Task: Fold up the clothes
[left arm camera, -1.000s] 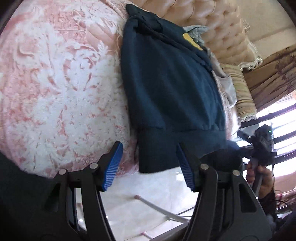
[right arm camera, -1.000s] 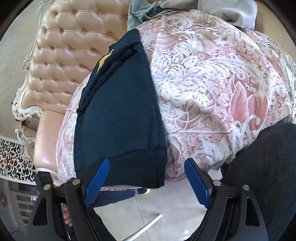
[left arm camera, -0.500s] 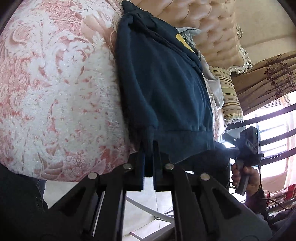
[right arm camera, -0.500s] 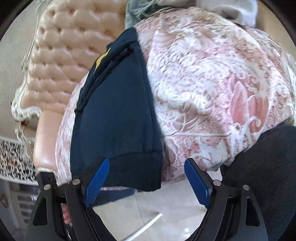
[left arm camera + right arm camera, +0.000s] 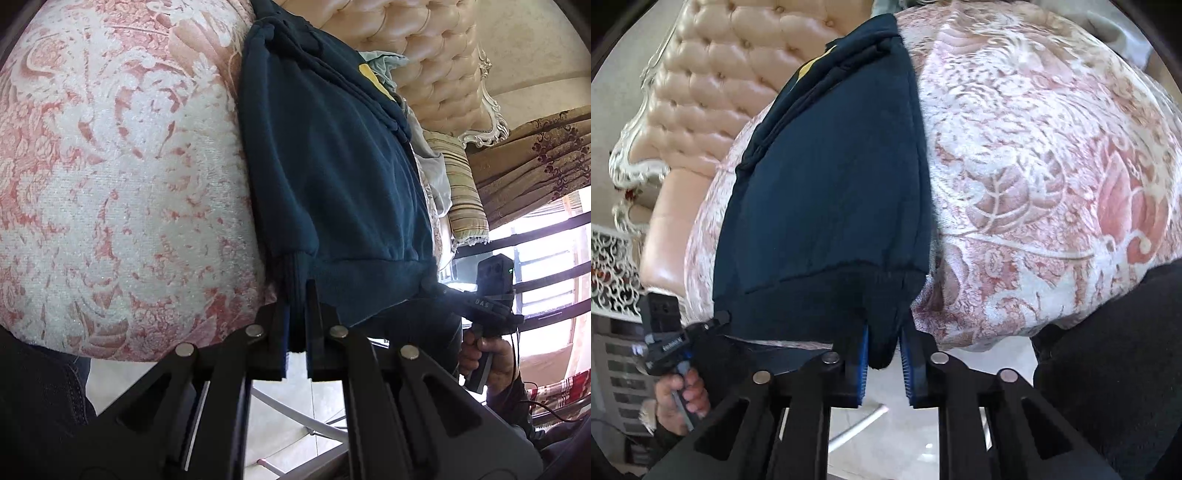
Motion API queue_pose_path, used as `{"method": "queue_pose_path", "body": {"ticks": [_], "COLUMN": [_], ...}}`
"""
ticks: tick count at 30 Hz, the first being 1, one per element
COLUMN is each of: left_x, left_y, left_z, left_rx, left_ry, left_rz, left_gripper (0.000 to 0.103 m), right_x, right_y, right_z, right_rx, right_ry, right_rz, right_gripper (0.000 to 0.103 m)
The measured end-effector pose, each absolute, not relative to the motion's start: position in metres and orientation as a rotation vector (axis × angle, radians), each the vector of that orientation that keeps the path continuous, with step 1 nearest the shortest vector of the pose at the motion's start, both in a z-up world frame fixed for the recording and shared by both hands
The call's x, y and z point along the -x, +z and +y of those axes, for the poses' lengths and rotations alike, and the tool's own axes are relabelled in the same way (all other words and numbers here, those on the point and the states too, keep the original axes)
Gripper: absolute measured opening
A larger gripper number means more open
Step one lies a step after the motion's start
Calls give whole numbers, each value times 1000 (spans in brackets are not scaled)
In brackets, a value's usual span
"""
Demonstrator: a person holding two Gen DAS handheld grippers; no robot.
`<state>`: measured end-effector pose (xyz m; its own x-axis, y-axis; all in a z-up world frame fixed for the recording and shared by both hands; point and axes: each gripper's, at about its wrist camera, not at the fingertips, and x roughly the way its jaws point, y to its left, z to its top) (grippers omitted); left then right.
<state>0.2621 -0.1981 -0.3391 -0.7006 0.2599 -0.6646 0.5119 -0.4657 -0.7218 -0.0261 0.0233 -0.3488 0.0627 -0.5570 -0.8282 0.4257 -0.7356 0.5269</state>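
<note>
Tongs (image 5: pixel 296 295) on sweater (image 5: pixel 332 166) hem, collar headboard-ward

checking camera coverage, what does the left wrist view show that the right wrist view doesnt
Only the left wrist view: curtains, a barred window and a striped cushion. Only the right wrist view: a white lattice screen. Both: the navy sweatshirt on the pink floral bedspread, the tufted headboard, and the left gripper and right gripper each clamping the hem.
</note>
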Motion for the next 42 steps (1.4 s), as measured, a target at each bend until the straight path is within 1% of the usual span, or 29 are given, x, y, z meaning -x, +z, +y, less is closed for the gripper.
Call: {"method": "queue_pose_path", "body": {"ticks": [4,6,8,11,13,14,15,19,21,22,23,24,25,26,27,30,32,35,37,40,42], "left_x": [-254,-251,-250,-246,-245,-247,-248,-259,-272,-275,-277,-280,-281,-272,-263,-229,-199,-165,-143,-115,-103], "left_y": [-306,-293,-297,-326,-338,-337,-336,-324,-313,-307,-301,-294,-288,-283,-277,-271,-277,-286,-293,-303,-314], "left_z": [-184,-175,-169,-165,-164,-166,-167,-172,-179,-186,-193,-200,-207,-215,-224,-252,-270,-293,-305,-311,-317], "left_rx": [-1158,-1184,-1227,-1325,-1359,-1357,-1356,-1357,-1291,-1241,-1190,-1140,-1090,-1044,-997,-930,-968,-1028,-1082,-1196,-1284], "left_ry": [-2393,-2399,-2368,-2249,-2186,-2183,-2179,-2182,-2215,-2241,-2266,-2289,-2310,-2326,-2338,-2336,-2341,-2367,-2374,-2349,-2327], "left_rz": [1445,1447,1496,1553,1548,1546,1545,1511,1481,1438,1396,1353,1301,1204,1108,881,787,714,691,558,540], "left_gripper": [7,7,7,7,7,7,8,17,17,17,17,17,18,20,25,33,34,34,34,34,33], "right_x": [27,29,28,28,27,27,28,33,40,50,61,72,84,94,106,139,152,163,170,175,175], "right_y": [-309,-293,-291,-319,-336,-336,-331,-314,-298,-288,-280,-273,-265,-262,-263,-272,-281,-295,-298,-301,-302], "right_z": [29,38,44,45,43,42,42,41,44,43,40,36,33,27,18,-13,-27,-51,-55,-50,-47], "right_rx": [-1550,-1543,-1555,-1638,-1685,-1692,-1691,-1687,-1644,-1583,-1521,-1459,-1397,-1354,-1328,-1287,-1270,-1263,-1276,-1287,-1287], "right_ry": [-1827,-1841,-1850,-1837,-1815,-1813,-1814,-1817,-1853,-1886,-1910,-1932,-1953,-1968,-1981,-2013,-2014,-2001,-1996,-2001,-2006], "right_rz": [-98,-103,-60,8,31,51,75,172,191,176,161,147,132,131,148,258,316,359,339,286,278], "right_gripper": [9,9,9,9,9,10,14,15,16,21,39,59,65,66,66,66,66,66,66,66,66]}}
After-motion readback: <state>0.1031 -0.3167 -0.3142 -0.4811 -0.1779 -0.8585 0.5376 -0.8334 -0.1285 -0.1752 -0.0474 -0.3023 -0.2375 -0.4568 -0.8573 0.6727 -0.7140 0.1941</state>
